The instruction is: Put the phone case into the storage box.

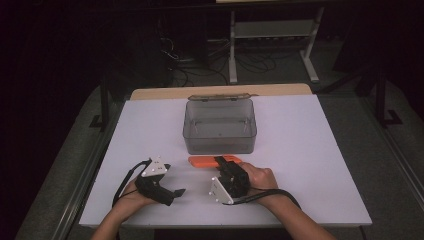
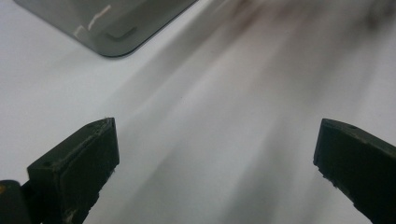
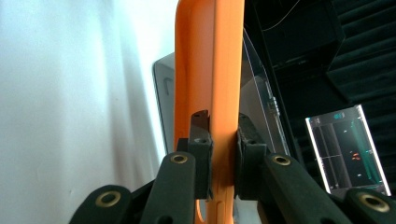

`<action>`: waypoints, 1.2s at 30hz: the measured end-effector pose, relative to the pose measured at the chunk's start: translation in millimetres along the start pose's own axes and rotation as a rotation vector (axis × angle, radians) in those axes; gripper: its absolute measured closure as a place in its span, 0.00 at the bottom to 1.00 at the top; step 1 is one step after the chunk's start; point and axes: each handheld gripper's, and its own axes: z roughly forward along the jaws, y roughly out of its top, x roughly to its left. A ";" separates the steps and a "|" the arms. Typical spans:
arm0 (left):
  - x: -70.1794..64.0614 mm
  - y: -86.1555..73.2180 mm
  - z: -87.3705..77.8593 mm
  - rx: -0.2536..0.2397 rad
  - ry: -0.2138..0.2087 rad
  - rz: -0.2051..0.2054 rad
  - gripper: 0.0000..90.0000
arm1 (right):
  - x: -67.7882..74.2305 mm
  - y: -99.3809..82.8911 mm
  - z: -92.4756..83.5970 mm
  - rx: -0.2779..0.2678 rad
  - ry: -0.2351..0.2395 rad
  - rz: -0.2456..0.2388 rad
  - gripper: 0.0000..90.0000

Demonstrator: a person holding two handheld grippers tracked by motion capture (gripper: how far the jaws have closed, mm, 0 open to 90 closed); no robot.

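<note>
A flat orange slab (image 1: pixel 204 160) lies just in front of a clear grey box (image 1: pixel 220 142) on the white table (image 1: pixel 310 165). My right gripper (image 1: pixel 221 161) is turned on its side and shut on the slab's right end. In the right gripper view the orange slab (image 3: pixel 210 70) runs away from me, with my right gripper (image 3: pixel 223 135) pressing its pads on both faces. The box (image 3: pixel 163 93) stands just behind the slab. My left gripper (image 1: pixel 172 180) rests at the table's front left, apart from the slab. In its own view the left gripper (image 2: pixel 215 140) is open over bare table.
The box's lid is folded back at its far side, and a box corner (image 2: pixel 112 23) shows in the left gripper view. Beyond the table stand a white metal stand (image 1: pixel 272 30) and floor cables (image 1: pixel 200 70). A lit clear case (image 3: pixel 345 149) is in the dark background.
</note>
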 end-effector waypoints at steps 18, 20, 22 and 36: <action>0.3 -0.6 0.0 0.002 0.005 -0.005 0.00 | -15.1 -6.0 2.5 -0.009 0.077 0.173 0.88; 0.5 -0.5 -0.1 0.001 0.004 -0.005 0.00 | -16.5 -6.7 2.7 -0.008 0.086 0.201 0.88; 0.6 -0.6 -0.2 0.000 0.004 -0.006 0.00 | -17.7 -7.3 2.7 -0.007 0.093 0.226 0.88; 1.3 -0.6 -0.4 -0.005 0.002 -0.018 0.00 | -31.7 -15.8 5.2 -0.020 0.172 0.393 0.88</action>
